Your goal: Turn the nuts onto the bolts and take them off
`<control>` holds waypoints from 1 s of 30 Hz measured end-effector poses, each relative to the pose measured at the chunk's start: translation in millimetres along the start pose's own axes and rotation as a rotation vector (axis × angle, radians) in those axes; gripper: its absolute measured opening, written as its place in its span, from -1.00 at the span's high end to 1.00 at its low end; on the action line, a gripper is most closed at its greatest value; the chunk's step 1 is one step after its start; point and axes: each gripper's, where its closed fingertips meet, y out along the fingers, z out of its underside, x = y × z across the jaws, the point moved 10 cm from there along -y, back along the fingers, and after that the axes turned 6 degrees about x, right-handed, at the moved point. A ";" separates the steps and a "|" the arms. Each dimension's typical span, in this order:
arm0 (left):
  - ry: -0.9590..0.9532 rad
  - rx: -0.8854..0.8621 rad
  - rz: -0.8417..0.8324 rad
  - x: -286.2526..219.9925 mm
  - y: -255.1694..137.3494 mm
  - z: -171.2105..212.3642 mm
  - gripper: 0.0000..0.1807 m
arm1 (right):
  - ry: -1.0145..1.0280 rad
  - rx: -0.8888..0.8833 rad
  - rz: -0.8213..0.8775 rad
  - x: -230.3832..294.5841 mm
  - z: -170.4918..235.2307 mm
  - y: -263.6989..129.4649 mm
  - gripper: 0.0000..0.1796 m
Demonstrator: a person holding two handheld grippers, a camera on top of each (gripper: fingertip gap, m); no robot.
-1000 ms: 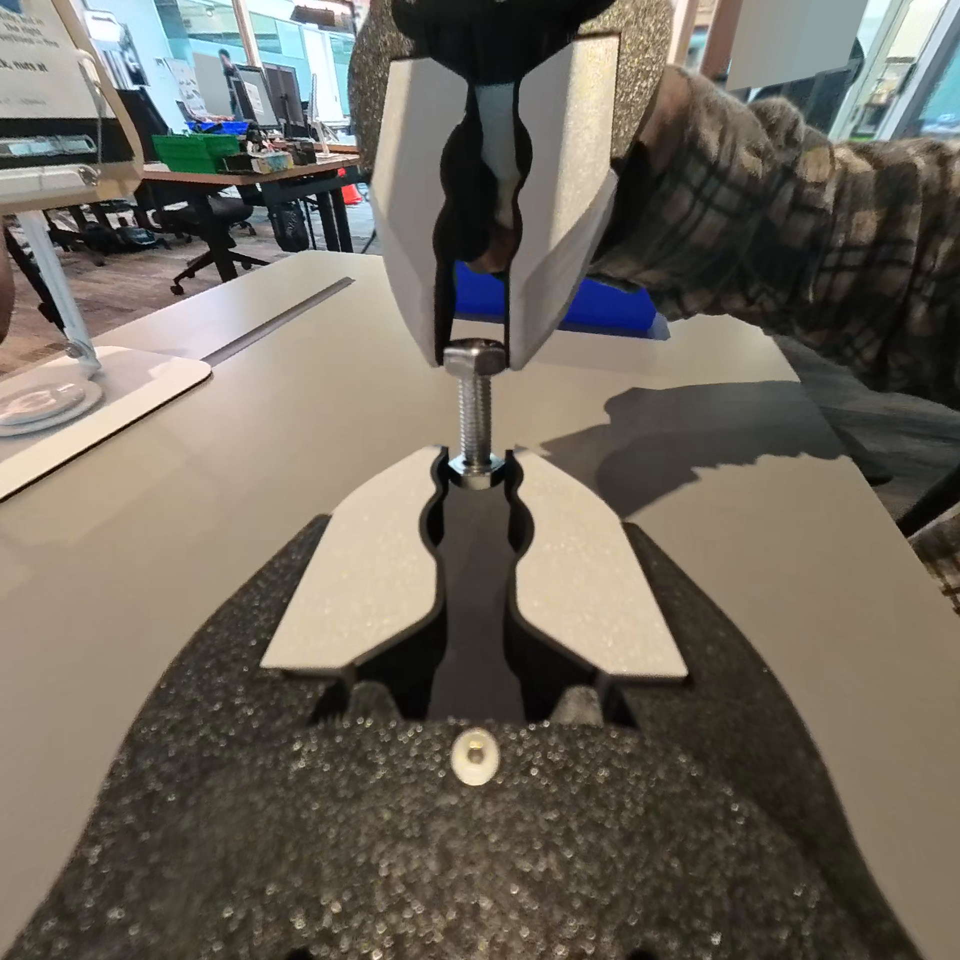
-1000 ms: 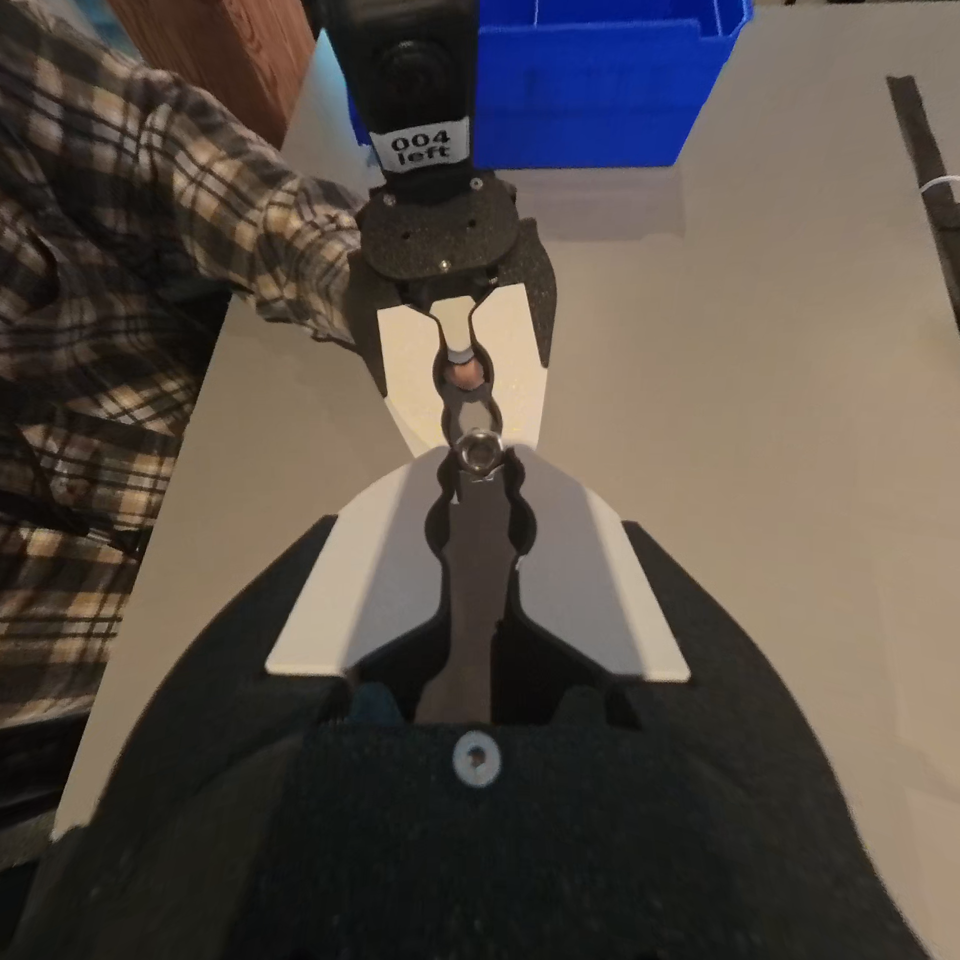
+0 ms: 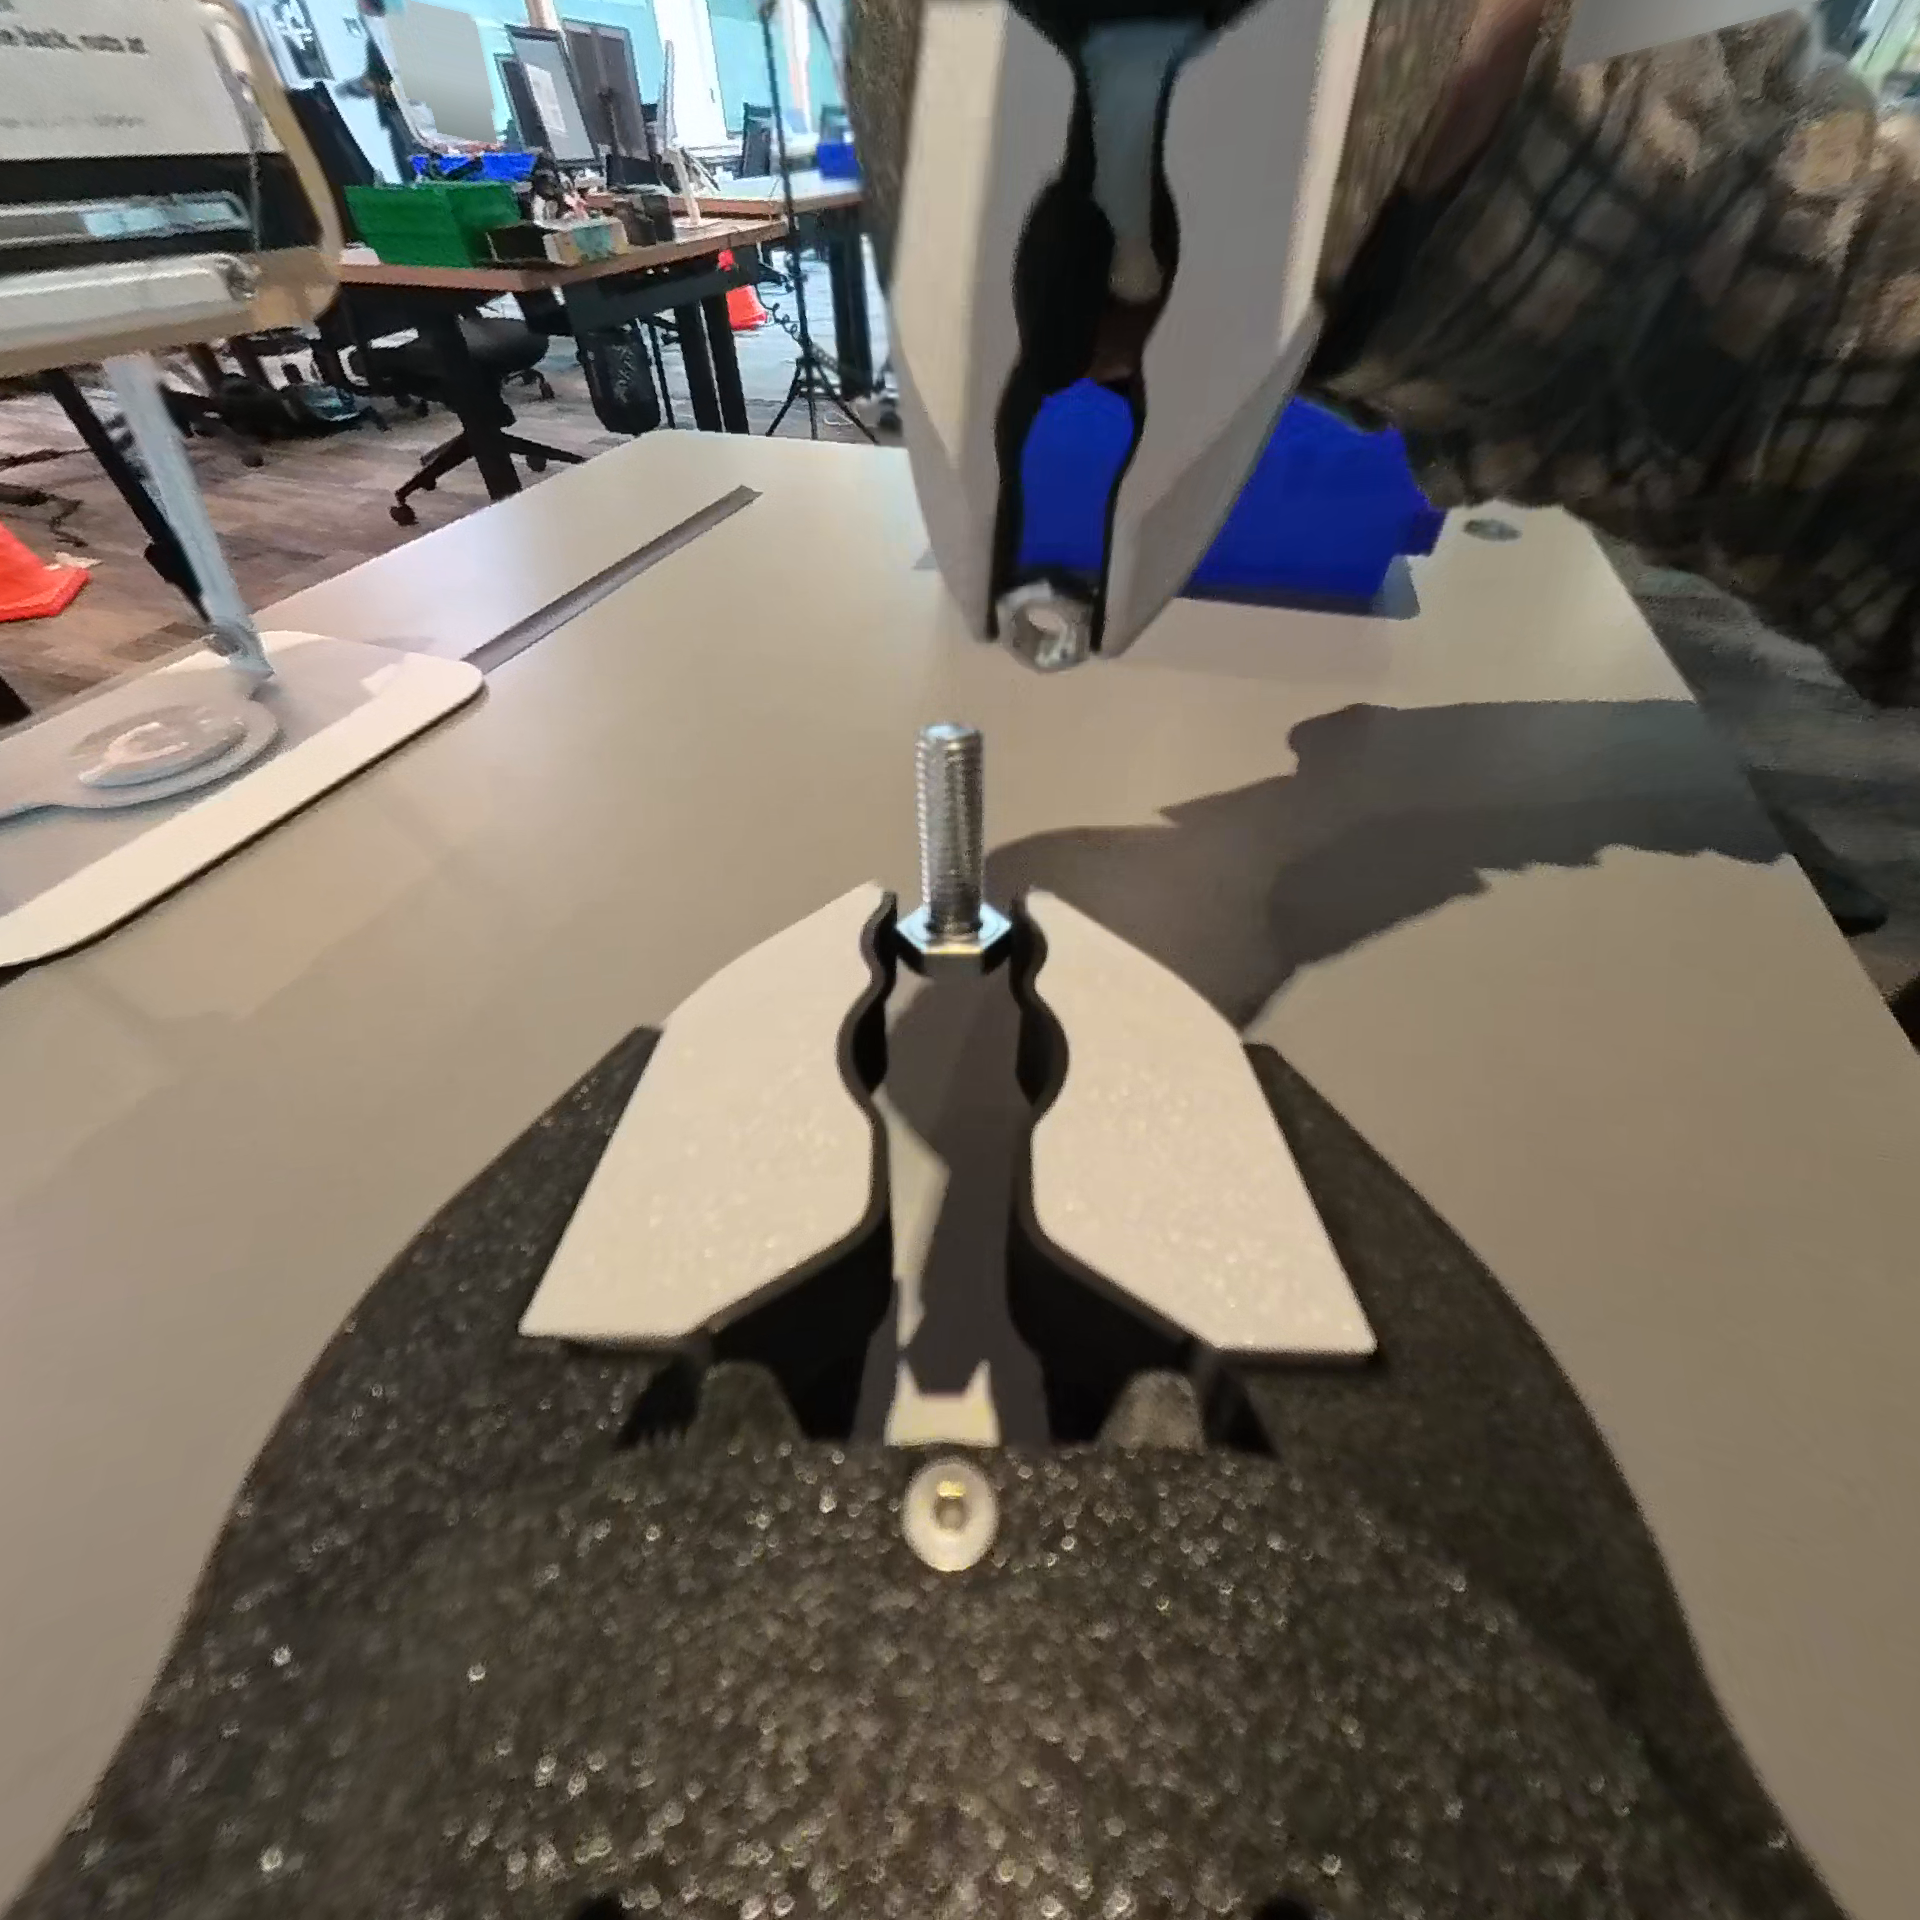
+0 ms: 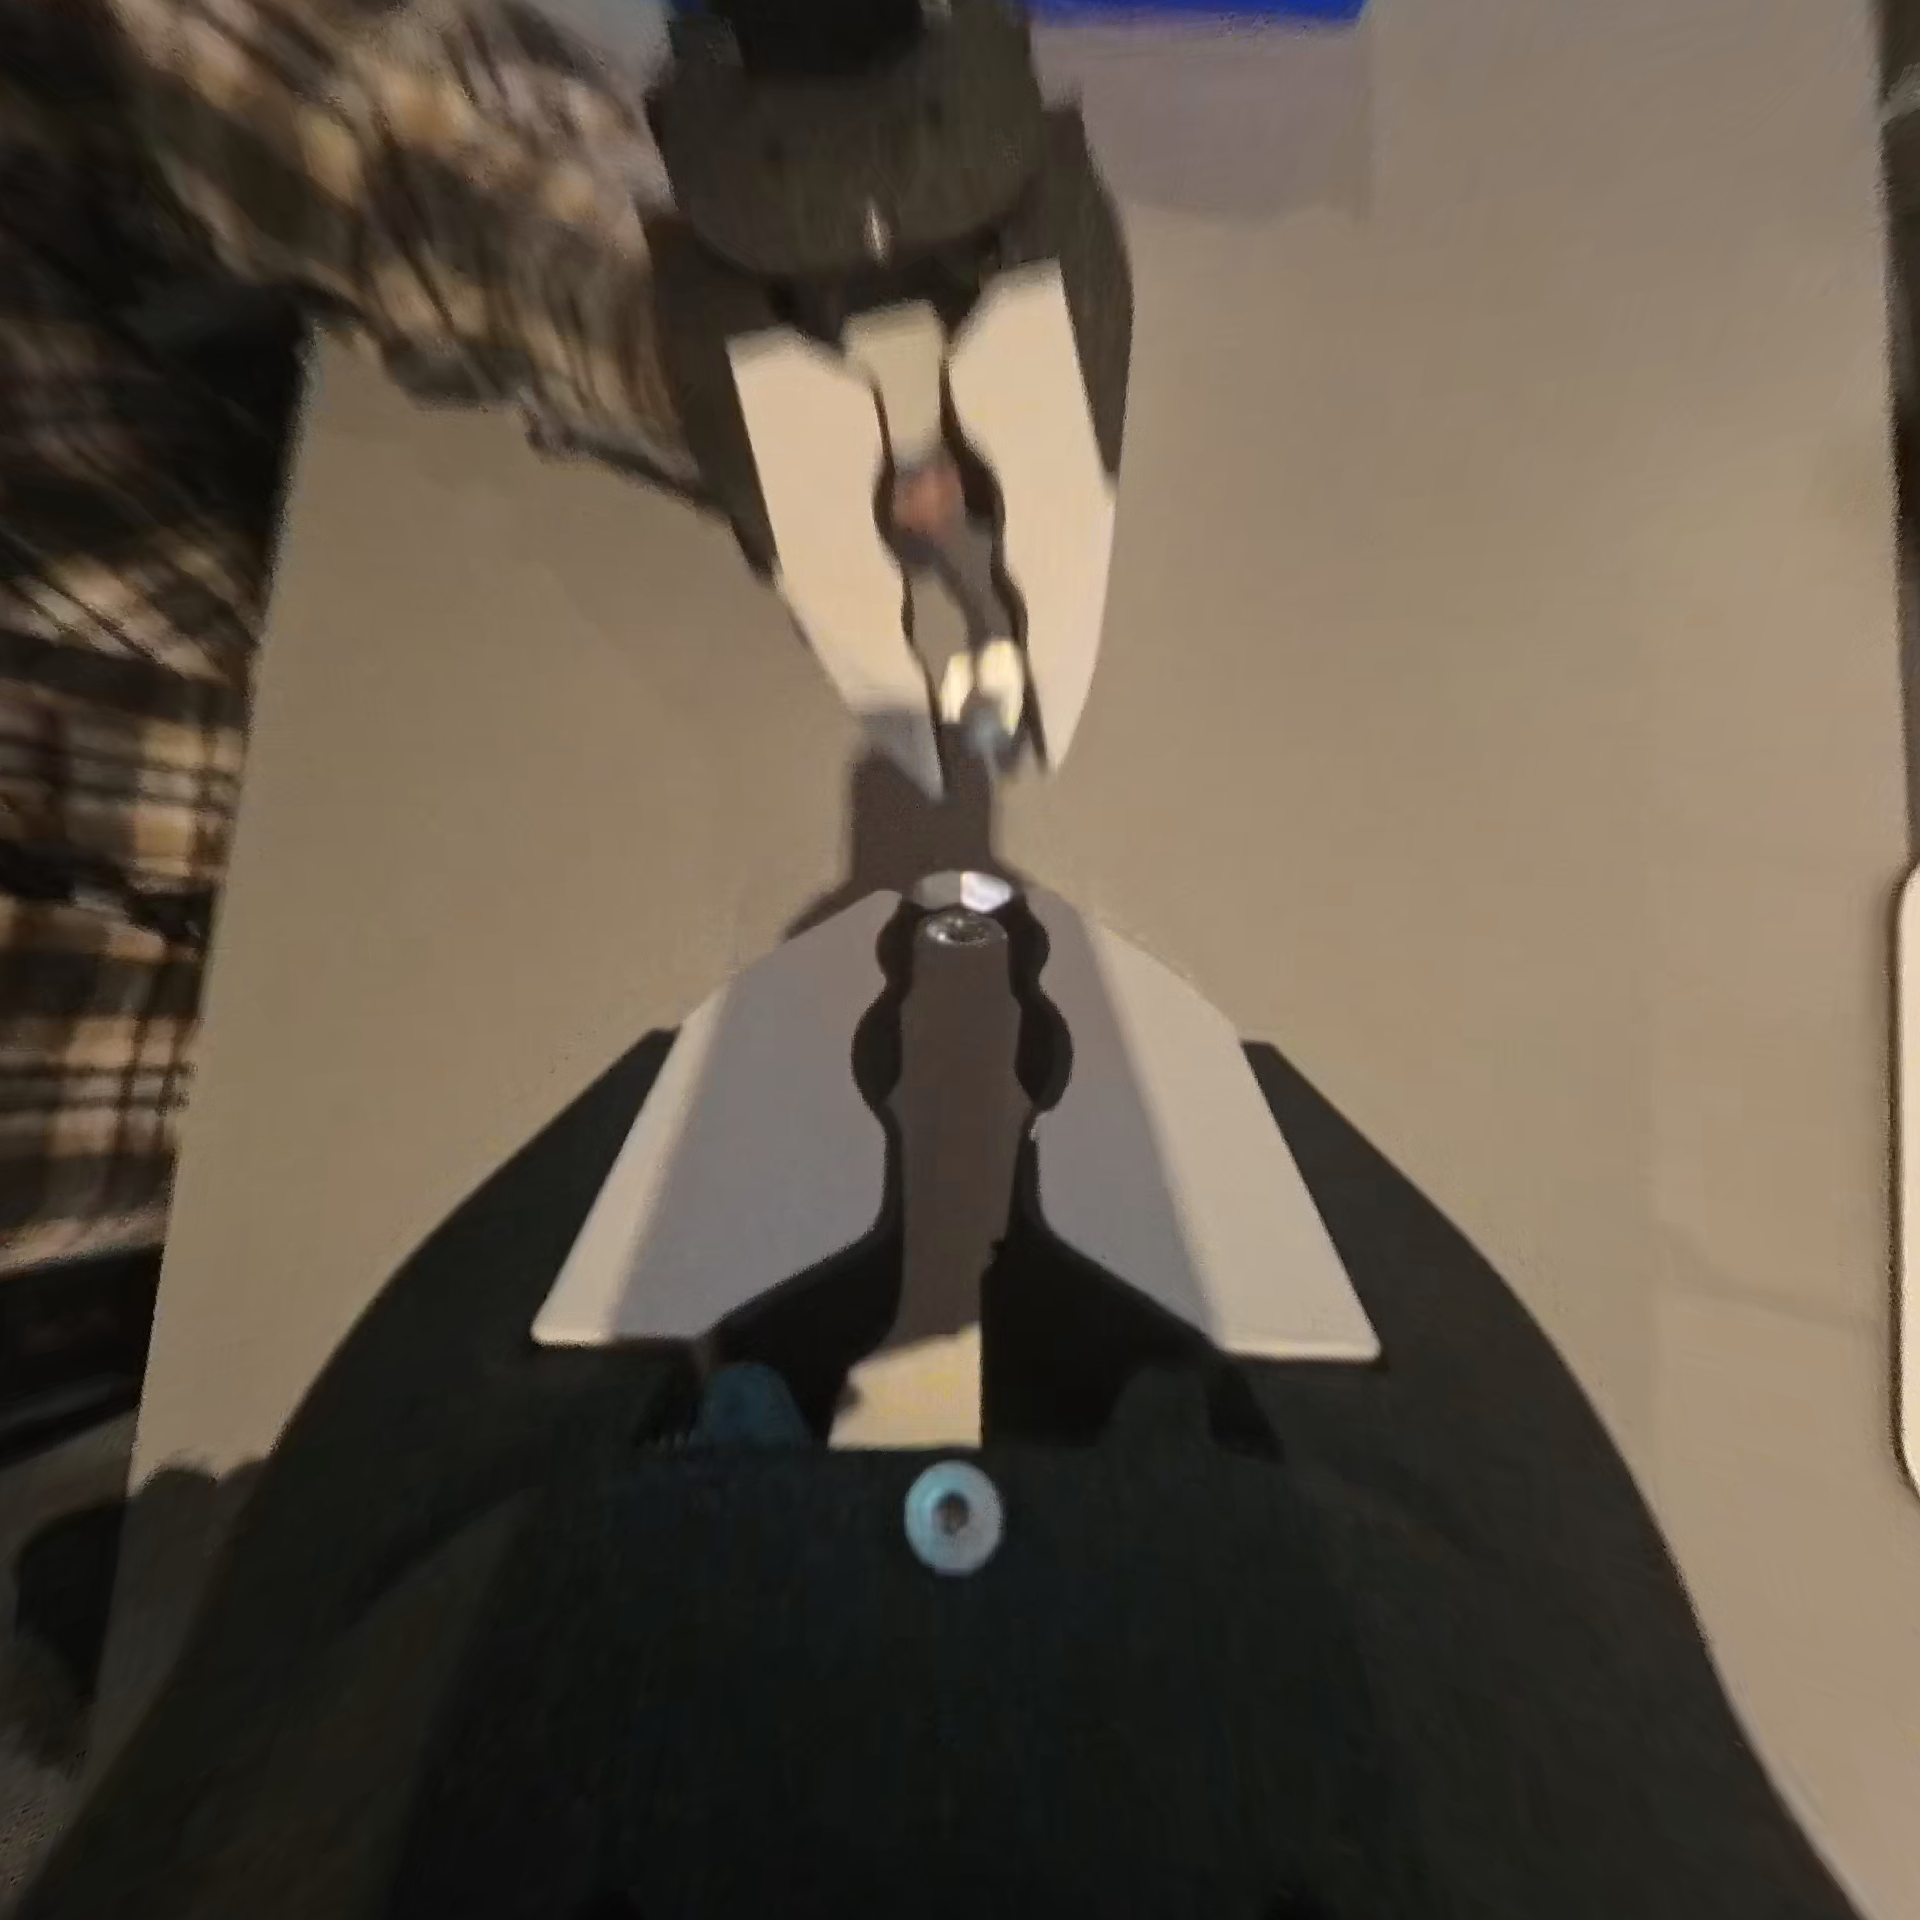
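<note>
Two parts where a second ago there was one. The nut [image 3: 1044,632] sits in the upper middle of the left wrist view, clear of the bolt [image 3: 948,831], which stands upright at frame centre with its thread end bare. Air shows between them. A second ago the nut was on the top of that thread, so it has just spun off and lifted away.

Your left gripper [image 3: 948,935] is clenched on the bolt's hex head, thread pointing up. Your right gripper [image 3: 1049,613] comes down from the top of the frame, pinching the nut at its very tips.

The right wrist view is blurred by motion. There the right gripper [image 4: 961,914] shows the nut [image 4: 961,891] as a bright hex at centre, and the left gripper [image 4: 982,727] with the bolt [image 4: 982,686] lies just above it.

By my reading, the take-off step for this pair is done. Both parts are held above the table [image 3: 520,1039], not resting on it. The nut is held only at the fingertips, so it could slip if you ease off.

Behind the right gripper is a blue bin [image 3: 1309,520], and your plaid sleeve [image 3: 1662,312] fills the upper right.
</note>
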 end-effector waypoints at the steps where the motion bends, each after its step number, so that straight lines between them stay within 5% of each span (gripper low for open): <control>1: -0.006 -0.002 -0.003 1.8 -1.4 -0.2 0.78 | 0.011 0.093 0.019 -0.5 8.5 2.7 0.81; 7: -0.046 -0.041 -0.014 9.6 -7.8 0.7 0.78 | 0.033 0.486 0.001 3.8 54.4 52.8 0.81; 21: -0.091 -0.073 -0.023 16.7 -11.5 5.0 0.78 | 0.001 0.503 -0.004 5.3 63.2 86.5 0.80; 26: -0.092 -0.084 -0.011 15.8 -11.8 4.2 0.78 | 0.046 0.312 0.044 6.5 70.0 74.3 0.70; 30: -0.091 -0.114 0.029 10.9 -9.7 2.3 0.78 | 0.154 -0.342 0.111 4.6 61.1 33.1 0.73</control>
